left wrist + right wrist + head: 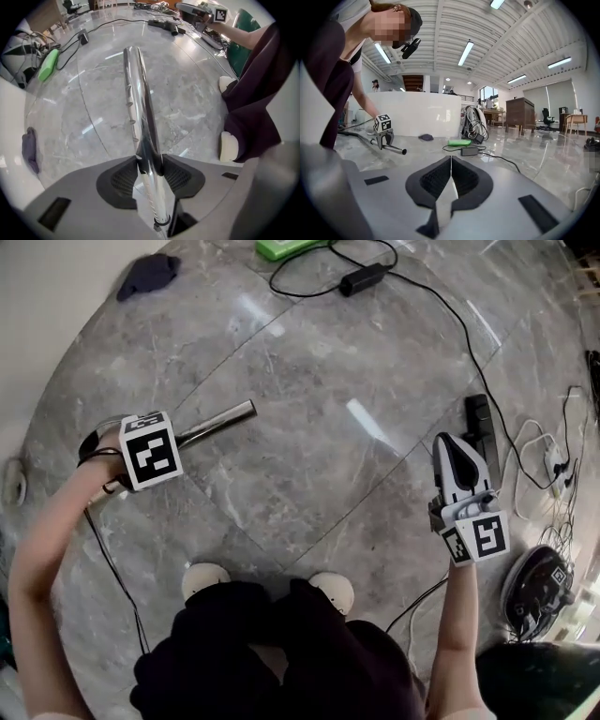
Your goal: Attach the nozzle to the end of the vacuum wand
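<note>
**Op:** Left gripper view, nearest thing first. Left tongs [149,161] are partly spread, with the pads pinching the chrome vacuum wand [136,98] on both sides. The tube runs out ahead over the marble floor [197,93], and its far end is bare.

**Sup:** And the right?

**Op:** Right tongs [450,176] are pressed together, pads meeting. Nothing b/w them that I can make out.

**Sup:** Where's the other part?

**Op:** Head view: the nozzle [480,423], as I take it, is a black elongated piece lying on the floor just beyond the right tongs, beside a cable [487,371]. Can't swear that's it. It's well apart from the wand's open end.

**Sup:** Which step?

**Op:** Early, I'd say: wand secured, nozzle not picked up. Next I'd need to spread the right tongs, come down on that piece and clamp its body w/ the socket end left free. Then line it up w/ the tube mouth & push on straight while the left holds steady.

**Sup:** Farther out?

**Op:** A green item [281,247] & a power brick [364,279]. Neither is needed.
</note>
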Demonstrator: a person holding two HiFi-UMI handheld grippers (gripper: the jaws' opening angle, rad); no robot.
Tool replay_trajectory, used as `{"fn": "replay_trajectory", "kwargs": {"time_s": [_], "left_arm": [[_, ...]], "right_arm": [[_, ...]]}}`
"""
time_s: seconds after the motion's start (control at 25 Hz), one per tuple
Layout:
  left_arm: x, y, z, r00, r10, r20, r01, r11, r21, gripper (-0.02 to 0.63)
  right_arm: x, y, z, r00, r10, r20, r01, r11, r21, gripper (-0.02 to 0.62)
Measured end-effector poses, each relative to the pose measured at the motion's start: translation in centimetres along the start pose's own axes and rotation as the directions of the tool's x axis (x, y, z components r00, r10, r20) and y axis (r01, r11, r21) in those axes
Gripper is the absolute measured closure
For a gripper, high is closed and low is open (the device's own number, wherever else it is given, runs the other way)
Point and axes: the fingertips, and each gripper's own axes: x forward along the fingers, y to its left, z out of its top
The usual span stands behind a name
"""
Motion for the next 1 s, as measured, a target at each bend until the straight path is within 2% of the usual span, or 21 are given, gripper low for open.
{"fn": "replay_trajectory", "kwargs": {"time_s": [0.16,0.28,0.36,0.4,0.48,0.52,0.64,0.68,0.8,0.88,0.96,1.0], "left_arm": [[-1.2,-1.0,5.2,0.998,-0.041,0.044,0.038,0.998,0.059,0.439],[-1.9,-1.9,9.3,0.992,-0.061,0.113,0.049,0.993,0.106,0.437],[-1.8,-2.8,11.0,0.987,-0.075,0.140,0.057,0.991,0.125,0.437],[-1.6,-3.3,11.4,0.987,-0.082,0.140,0.064,0.989,0.131,0.437],[-1.1,-4.2,11.8,0.986,-0.092,0.142,0.071,0.987,0.146,0.437],[-1.0,-4.6,11.9,0.985,-0.095,0.146,0.073,0.986,0.151,0.437],[-1.2,-5.2,11.9,0.981,-0.099,0.168,0.074,0.986,0.149,0.437],[-1.5,-5.4,11.9,0.979,-0.098,0.176,0.072,0.986,0.148,0.437],[-2.2,-5.8,11.6,0.977,-0.093,0.194,0.066,0.988,0.143,0.437],[-2.3,-5.9,11.5,0.976,-0.087,0.200,0.060,0.988,0.140,0.439],[-2.4,-5.9,11.6,0.975,-0.083,0.206,0.055,0.989,0.139,0.439],[-2.4,-5.9,11.6,0.975,-0.082,0.208,0.053,0.989,0.139,0.439]], "right_arm": [[-3.3,-4.4,-2.1,0.987,-0.031,-0.157,0.002,0.983,-0.182,0.580],[-5.4,-6.8,-4.2,0.946,-0.026,-0.322,-0.077,0.950,-0.301,0.572],[-6.1,-7.8,-5.7,0.903,-0.003,-0.430,-0.173,0.913,-0.370,0.451],[-6.3,-8.2,-6.4,0.878,0.008,-0.479,-0.231,0.883,-0.409,0.423],[-6.8,-8.8,-8.3,0.806,0.015,-0.592,-0.367,0.797,-0.479,0.368],[-7.0,-9.0,-9.5,0.756,0.018,-0.654,-0.450,0.740,-0.499,0.355],[-7.9,-9.2,-13.7,0.570,0.007,-0.822,-0.690,0.548,-0.473,0.344],[-7.9,-9.3,-14.6,0.522,-0.006,-0.853,-0.739,0.495,-0.456,0.344],[-7.1,-9.4,-16.3,0.439,-0.059,-0.897,-0.835,0.341,-0.431,0.344],[-6.8,-9.5,-17.9,0.363,-0.099,-0.927,-0.893,0.247,-0.376,0.344],[-7.0,-9.7,-19.4,0.287,-0.128,-0.949,-0.932,0.194,-0.308,0.344],[-7.1,-9.9,-19.9,0.264,-0.139,-0.954,-0.940,0.183,-0.287,0.345]]}}
